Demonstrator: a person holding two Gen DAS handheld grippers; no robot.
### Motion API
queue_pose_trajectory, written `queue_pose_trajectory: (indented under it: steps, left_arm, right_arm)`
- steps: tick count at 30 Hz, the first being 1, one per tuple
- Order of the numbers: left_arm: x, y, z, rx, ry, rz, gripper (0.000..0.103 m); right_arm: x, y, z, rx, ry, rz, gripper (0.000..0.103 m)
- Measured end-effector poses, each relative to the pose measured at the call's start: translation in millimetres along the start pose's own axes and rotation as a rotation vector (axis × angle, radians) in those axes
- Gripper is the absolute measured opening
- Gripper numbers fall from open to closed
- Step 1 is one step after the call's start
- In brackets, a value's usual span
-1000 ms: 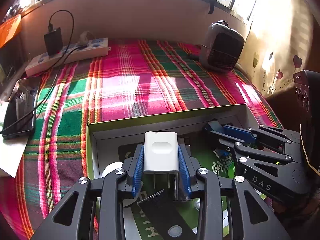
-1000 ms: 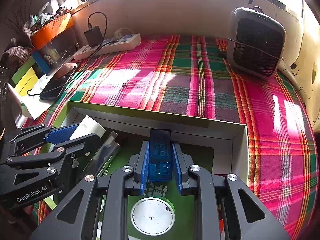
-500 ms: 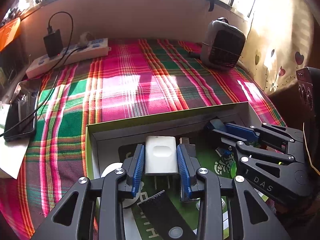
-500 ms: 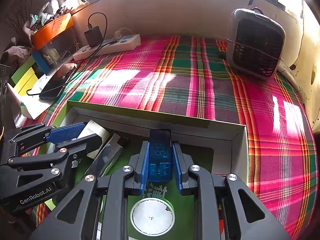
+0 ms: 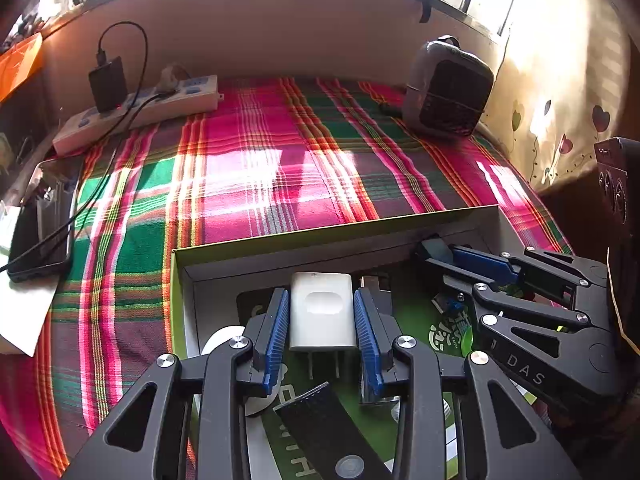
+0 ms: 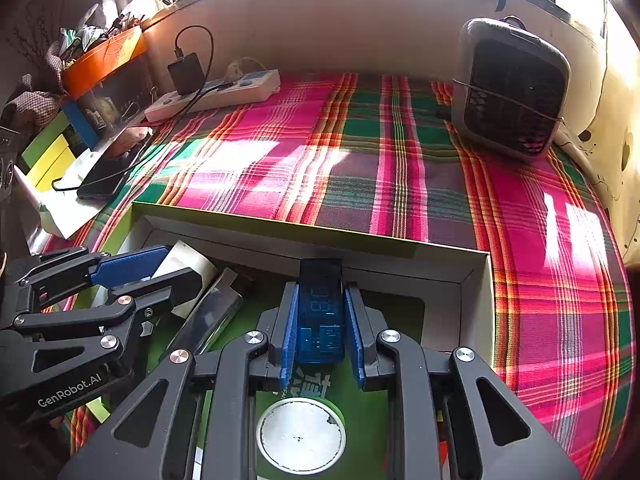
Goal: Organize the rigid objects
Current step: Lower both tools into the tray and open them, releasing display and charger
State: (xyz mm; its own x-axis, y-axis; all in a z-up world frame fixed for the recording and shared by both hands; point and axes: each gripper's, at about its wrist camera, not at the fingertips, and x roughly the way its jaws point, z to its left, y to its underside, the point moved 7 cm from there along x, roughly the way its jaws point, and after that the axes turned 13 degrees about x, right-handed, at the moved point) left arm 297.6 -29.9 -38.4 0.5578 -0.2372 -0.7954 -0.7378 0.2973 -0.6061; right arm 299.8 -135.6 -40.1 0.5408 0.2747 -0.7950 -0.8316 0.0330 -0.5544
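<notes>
Left tool (image 5: 322, 330) grips white charger (image 5: 322, 311) — right tool (image 5: 460, 260) alongside.

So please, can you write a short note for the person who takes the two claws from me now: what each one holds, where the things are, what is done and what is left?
Left claw: shut on the white charger, held over the left part of the box.
Right claw: shut on the blue meter, over the box's right part.
In the box: a round tin, a black remote, a silvery flat piece.
Done: both things gripped.
Left: set each down in the box and let go.
</notes>
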Motion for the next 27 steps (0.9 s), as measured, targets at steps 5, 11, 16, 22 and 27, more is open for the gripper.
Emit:
queue_pose_trajectory:
  steps: [5, 11, 16, 22, 27]
  left_arm:
    - [1.0, 0.6, 0.2, 0.004, -0.007, 0.006, 0.033]
    - [2.1, 1.3, -1.1, 0.011, -0.015, 0.01, 0.033]
    - [3.4, 1.6, -1.3, 0.015, -0.022, 0.015, 0.033]
    - [4.0, 2.1, -2.1, 0.019, -0.025, 0.017, 0.035]
    - [3.3, 1.9, -3.8, 0.015, -0.02, 0.016, 0.039]
  right_arm:
    - [0.3, -0.6, -1.2, 0.006, 0.01, 0.0, 0.024]
    - [-0.1, -0.8, -1.6, 0.01, 0.009, -0.003, 0.024]
    - [-0.6, -0.7, -1.9, 0.01, 0.008, -0.004, 0.028]
    - [-0.3, -0.1, -3.4, 0.015, 0.01, -0.004, 0.037]
    - [-1.2, 0.6, -3.7, 0.02, 0.005, -0.005, 0.038]
